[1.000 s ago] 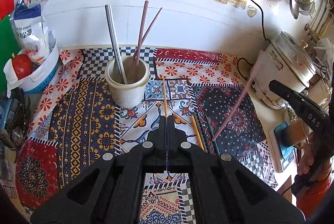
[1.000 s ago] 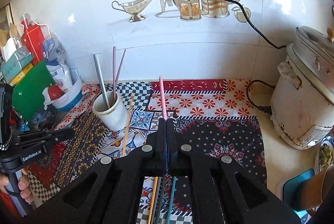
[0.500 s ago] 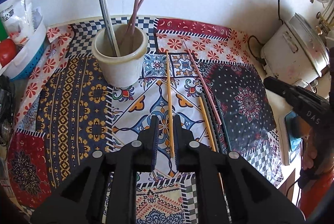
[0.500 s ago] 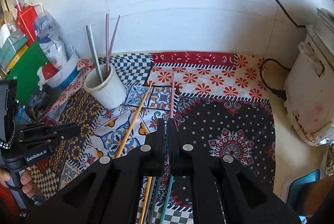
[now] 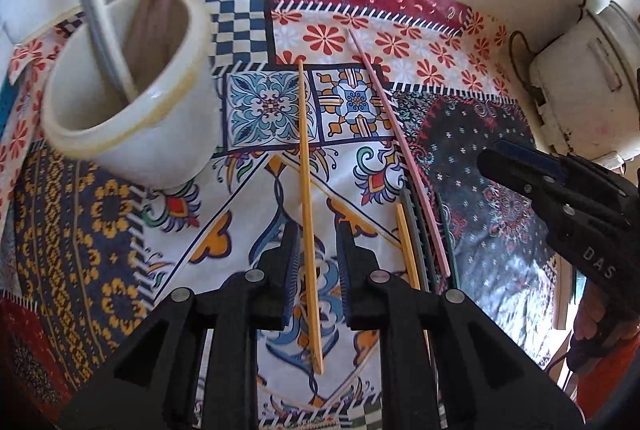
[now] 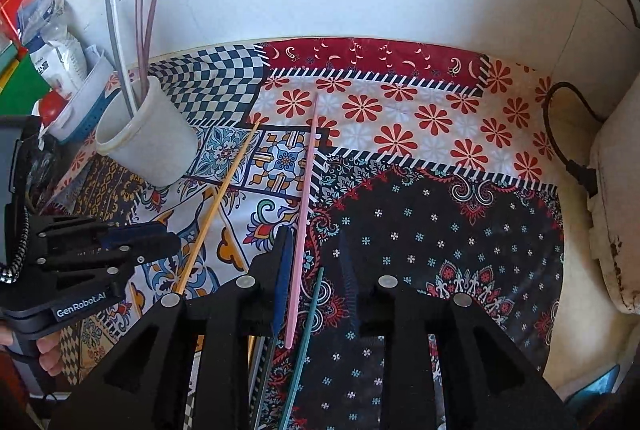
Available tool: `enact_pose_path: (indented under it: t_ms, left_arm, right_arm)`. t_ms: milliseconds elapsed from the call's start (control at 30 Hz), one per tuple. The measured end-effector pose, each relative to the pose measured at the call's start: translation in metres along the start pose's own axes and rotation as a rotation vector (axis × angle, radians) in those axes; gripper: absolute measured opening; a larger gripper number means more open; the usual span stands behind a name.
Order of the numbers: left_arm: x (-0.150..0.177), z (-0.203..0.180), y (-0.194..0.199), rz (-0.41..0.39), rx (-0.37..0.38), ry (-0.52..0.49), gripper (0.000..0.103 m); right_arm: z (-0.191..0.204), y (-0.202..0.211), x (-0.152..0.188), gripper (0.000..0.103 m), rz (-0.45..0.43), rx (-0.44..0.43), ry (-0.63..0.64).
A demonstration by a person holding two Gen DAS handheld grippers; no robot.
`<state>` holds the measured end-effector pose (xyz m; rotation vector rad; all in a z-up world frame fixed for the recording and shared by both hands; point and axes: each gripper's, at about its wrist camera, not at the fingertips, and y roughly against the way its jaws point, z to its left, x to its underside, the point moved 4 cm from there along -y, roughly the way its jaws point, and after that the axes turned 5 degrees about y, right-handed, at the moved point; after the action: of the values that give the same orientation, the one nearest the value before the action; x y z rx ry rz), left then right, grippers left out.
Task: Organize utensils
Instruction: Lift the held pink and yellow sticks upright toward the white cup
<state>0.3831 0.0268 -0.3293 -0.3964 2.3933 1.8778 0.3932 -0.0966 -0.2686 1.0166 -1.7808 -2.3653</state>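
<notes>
Left hand-held gripper [image 5: 313, 250] just parted, straddling yellow chopstick [image 5: 307, 189]

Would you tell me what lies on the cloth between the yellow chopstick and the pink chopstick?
In the left wrist view, only bare patterned cloth separates the yellow chopstick from the pink chopstick higher up; nearer the camera, a shorter yellow stick and a dark stick lie between them.

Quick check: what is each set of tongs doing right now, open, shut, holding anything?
Left tongs: just opened, yellow chopstick lies loose between them.
Right tongs: just opened, pink chopstick lies loose between them.
</notes>
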Motion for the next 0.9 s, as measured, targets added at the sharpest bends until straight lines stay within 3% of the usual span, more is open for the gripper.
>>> enact_pose_path:
  t_ms: [433,733,900]
  left_arm:
    - [-0.027,0.0,-0.034,0.026,-0.016,-0.015,0.016]
    - [-0.031,-0.006,-0.034,0.011,-0.043,-0.064,0.015]
    - [-0.036,-0.01,-0.039,-0.005,-0.061,-0.06,0.008]
  right_arm:
    - [0.0,-0.059,-0.023,0.022,0.058,-0.076,0.047]
    - [0.002,-0.083,-0.036,0.016,0.033,-0.046,0.113]
    - [0.007,-0.089,-0.04,0.011,-0.003,-0.006,0.158]
